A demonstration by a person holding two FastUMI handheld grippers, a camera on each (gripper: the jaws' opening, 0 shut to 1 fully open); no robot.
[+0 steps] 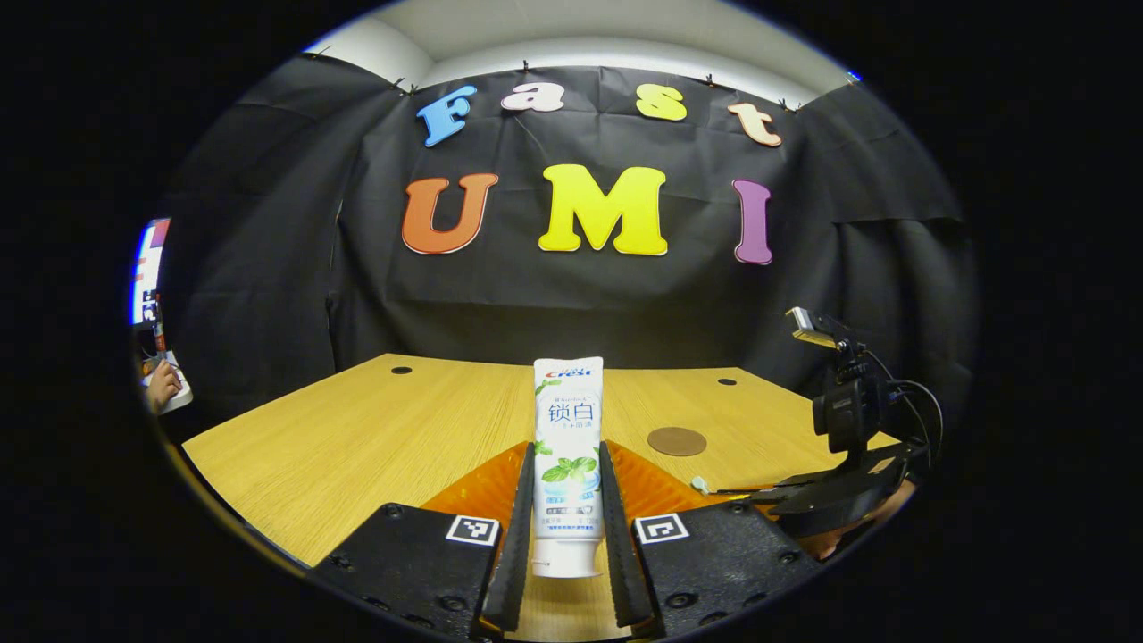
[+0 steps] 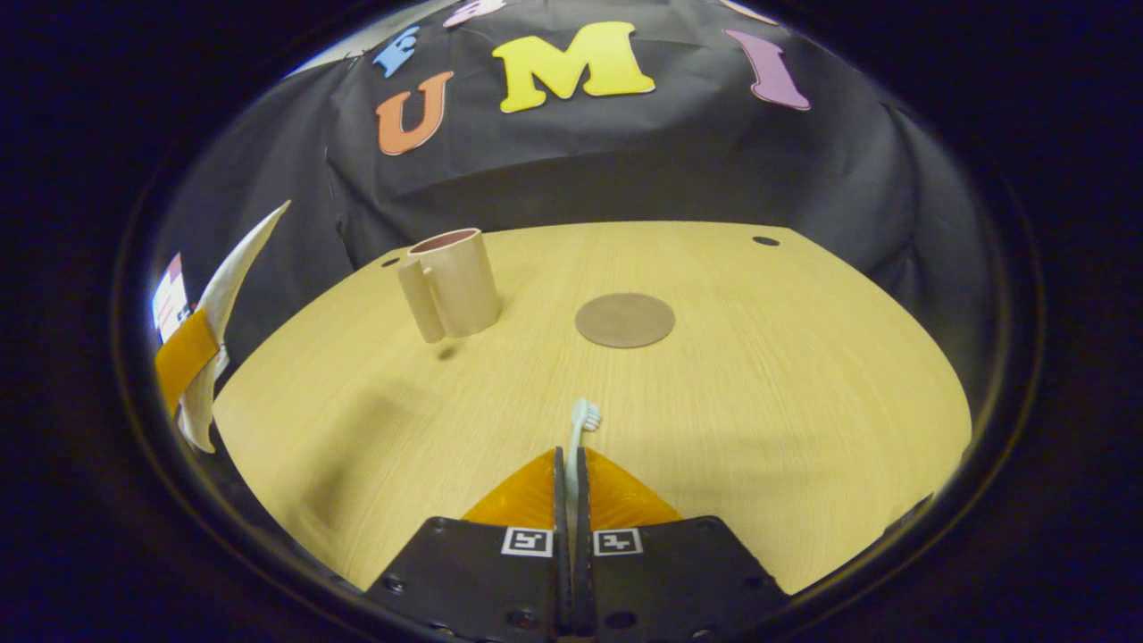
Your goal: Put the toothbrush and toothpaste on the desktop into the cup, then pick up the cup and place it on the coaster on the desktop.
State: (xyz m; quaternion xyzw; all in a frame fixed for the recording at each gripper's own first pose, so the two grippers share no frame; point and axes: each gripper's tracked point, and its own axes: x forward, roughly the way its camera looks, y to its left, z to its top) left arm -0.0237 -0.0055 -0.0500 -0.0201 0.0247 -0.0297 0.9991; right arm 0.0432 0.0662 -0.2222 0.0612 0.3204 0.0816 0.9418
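Left gripper points level across the desk, clamped on the toothpaste. The tube stands upright between both fingers, cap end down at the bottom centre of the left gripper view, flat crimped end up, reaching to about mid-frame. Both fingers press its sides. Whether the cap rests on the wood or hangs just over it can't be told.

Lower right of that view: the right gripper reaching in low from the right edge, its body and camera mount dark and cabled, the hand behind it mostly cut off by the edge. A pale tip and thin stick poke out of its front end, just above the desk. The coaster lies flat a little beyond it, right of the tube.

Right gripper view: the gripper tilts down toward the desk, fingers pinched tight on the toothbrush handle. Bristle head sticks out forward at lower centre, most of the handle hidden between the fingers. Whether the head touches the wood is unclear.

The cup stands upright in the upper left of the desk, handle facing this way, inside too dark to make out. Coaster just right of it, apart, bare. Far left edge: the toothpaste tube with the other gripper's finger across it, warped by the lens, hard to read.
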